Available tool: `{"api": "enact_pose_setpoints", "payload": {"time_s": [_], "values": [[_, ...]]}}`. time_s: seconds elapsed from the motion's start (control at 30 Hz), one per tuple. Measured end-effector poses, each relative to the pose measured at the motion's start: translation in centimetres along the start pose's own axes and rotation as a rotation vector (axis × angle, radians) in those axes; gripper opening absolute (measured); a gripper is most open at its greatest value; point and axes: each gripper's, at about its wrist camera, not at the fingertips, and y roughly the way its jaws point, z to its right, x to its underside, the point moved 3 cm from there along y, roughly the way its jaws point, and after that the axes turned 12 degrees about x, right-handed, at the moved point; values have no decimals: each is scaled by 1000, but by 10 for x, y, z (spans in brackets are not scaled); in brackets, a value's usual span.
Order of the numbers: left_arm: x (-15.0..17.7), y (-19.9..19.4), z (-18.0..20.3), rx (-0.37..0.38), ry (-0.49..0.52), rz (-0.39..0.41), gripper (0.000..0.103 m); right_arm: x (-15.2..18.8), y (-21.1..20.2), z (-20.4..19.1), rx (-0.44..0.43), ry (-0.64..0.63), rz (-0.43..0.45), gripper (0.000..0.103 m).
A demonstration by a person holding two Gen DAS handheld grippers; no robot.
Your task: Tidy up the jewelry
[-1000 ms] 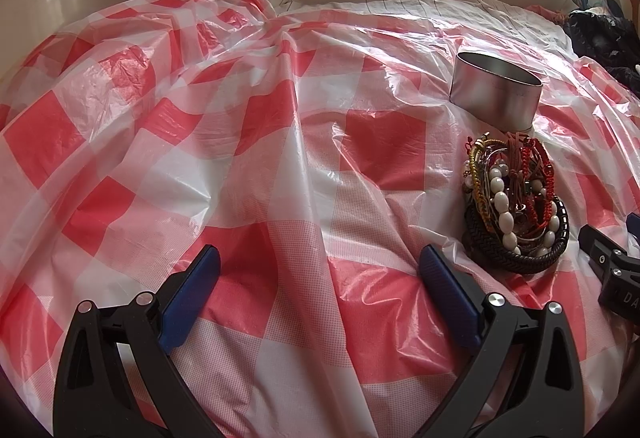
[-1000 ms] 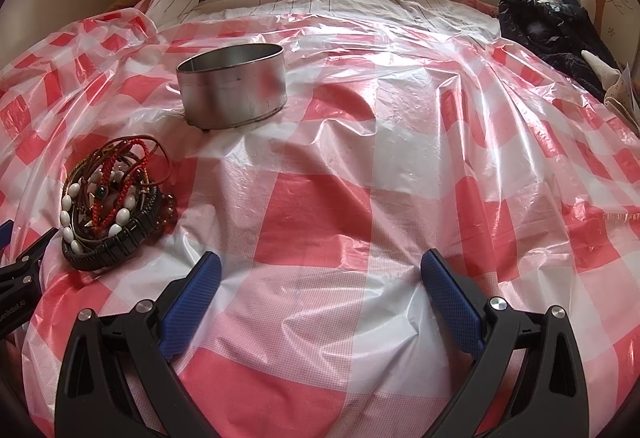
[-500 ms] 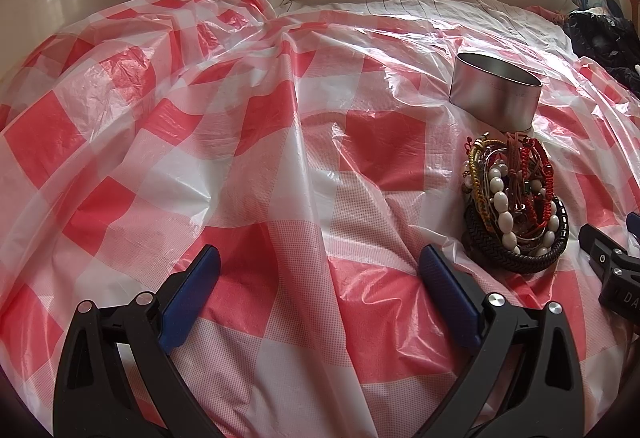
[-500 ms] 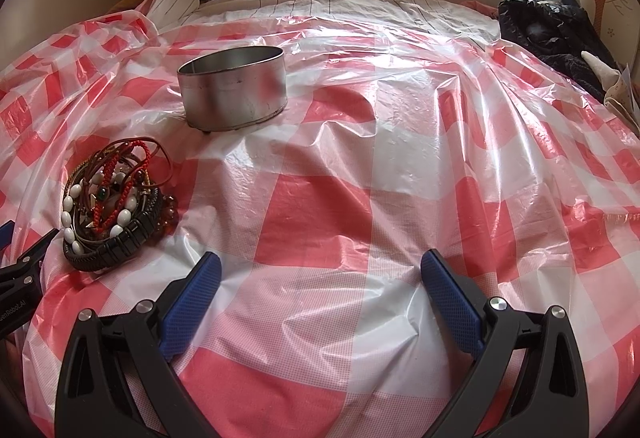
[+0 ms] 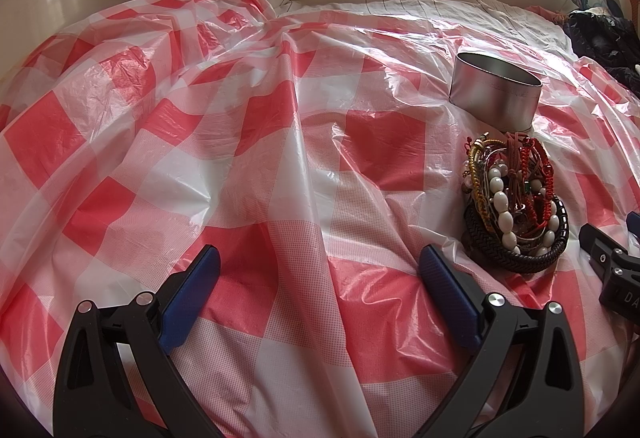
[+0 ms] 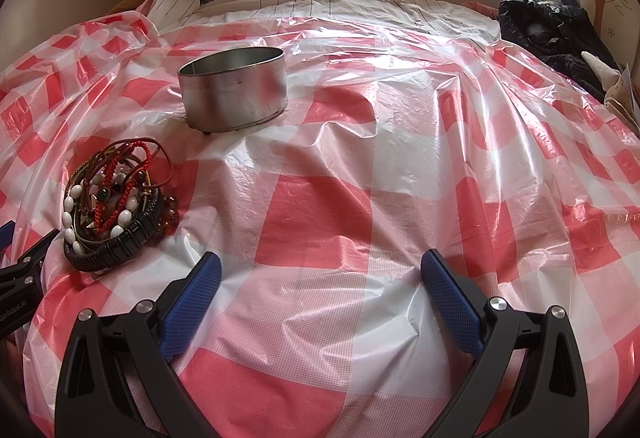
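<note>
The task stands at its starting step: nothing is grasped, and the jewelry pile [image 5: 516, 205] lies as one tangled heap on the checked plastic sheet [image 5: 240, 157], at the right of the left wrist view and at the lower left of the right wrist view. The pile comprises a dark braided band at the base, a strand of white oval beads, red cords and amber beads. The metal tin [image 6: 233, 87] stands upright and open just beyond the pile, close to it; contact cannot be confirmed. The left gripper [image 5: 318, 292] has its jaws spread wide with nothing between them, aimed at bare sheet to the left of the pile. The right gripper [image 6: 320, 294] is likewise spread and empty, aimed at bare sheet to the right of the pile. The next move probably calls for one gripper to swing toward the pile and pinch a single strand, since the pieces are interlaced and may lift together. The right wrist view shows the tin interior, apparently empty, and the amber beads; the left wrist view shows only the tin's outer wall and rim.
</note>
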Motion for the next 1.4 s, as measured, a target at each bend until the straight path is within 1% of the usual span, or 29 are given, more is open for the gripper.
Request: {"api": "enact_pose_setpoints", "payload": {"time_s": [0.67, 0.8, 0.9, 1.0, 1.1, 1.23, 1.4], "values": [[-1, -3, 0, 7, 1, 2, 96, 0, 0, 0, -1, 1, -1, 96], [-3, -7, 1, 40, 11, 7, 96, -1, 2, 0, -7, 4, -14, 96], [-5, -12, 6, 55, 40, 27, 96, -1, 2, 0, -7, 3, -14, 96], [-9, -21, 12, 81, 64, 73, 96, -1, 2, 0, -8, 4, -14, 96], [-12, -24, 17, 107, 81, 95, 96, -1, 2, 0, -7, 3, -14, 96], [-11, -18, 24, 106, 113, 66, 96, -2, 2, -1, -6, 2, -16, 96], [-9, -14, 26, 112, 122, 53, 96, -2, 3, -2, -3, 1, -22, 96]]}}
